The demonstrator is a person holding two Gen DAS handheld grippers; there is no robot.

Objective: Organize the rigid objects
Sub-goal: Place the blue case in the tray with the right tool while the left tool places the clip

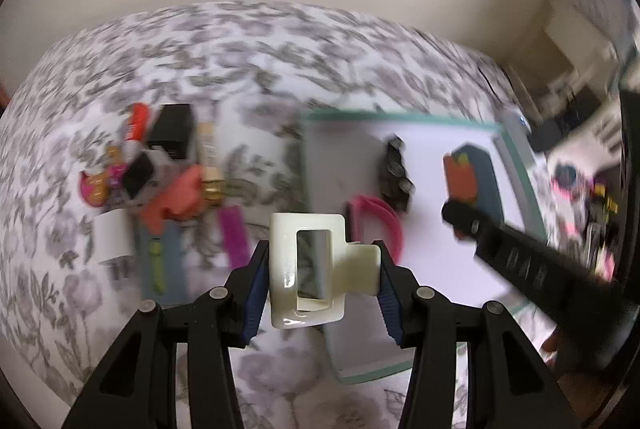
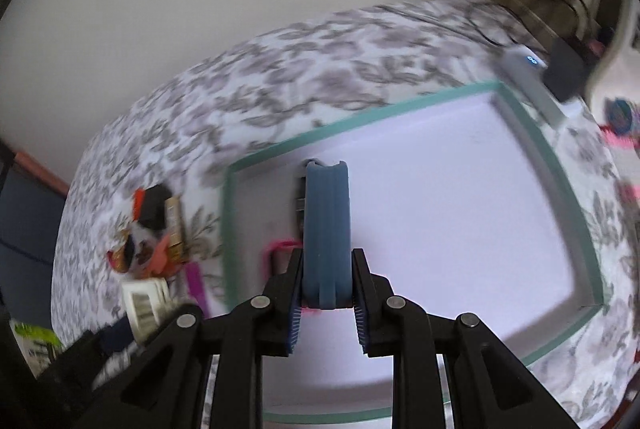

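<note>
Left hand-held gripper [image 1: 323,271]: jaws pinching a cream hair clip [image 1: 308,269] from both sides, clip held off the surface, above the left edge of the tray [image 1: 400,119]. Clip is rectangular with an open window; floral cloth [image 1: 200,49] shows through it.

Right hand-held gripper [image 2: 327,283]: jaws pressed onto a blue case [image 2: 326,229], gripped on its two broad faces, narrow edge up. Case sits over the white tray floor, near the tray's left wall. In the left wrist view the same case [image 1: 478,173] appears at the tray's right part, an orange patch on its near face, with the right hand-held gripper [image 1: 460,217] reaching in from the right.

Tray: white floor, teal rim [image 2: 360,119], lying on the floral cloth. Inside it, a pink band [image 1: 378,219] near the left wall and a dark lumpy item [image 1: 396,171] just behind the band; cannot tell what the dark item is (blurred).

Left of the tray, on the cloth: a loose pile [image 1: 160,161] – black box [image 1: 172,131], red-capped item [image 1: 138,121], coral piece [image 1: 176,203], gold tube [image 1: 210,165], purple strip [image 1: 234,237], white card [image 1: 114,237]. Pile members touch or overlap; the pile is apart from the tray.

Both views motion-blurred; fine detail unreadable
</note>
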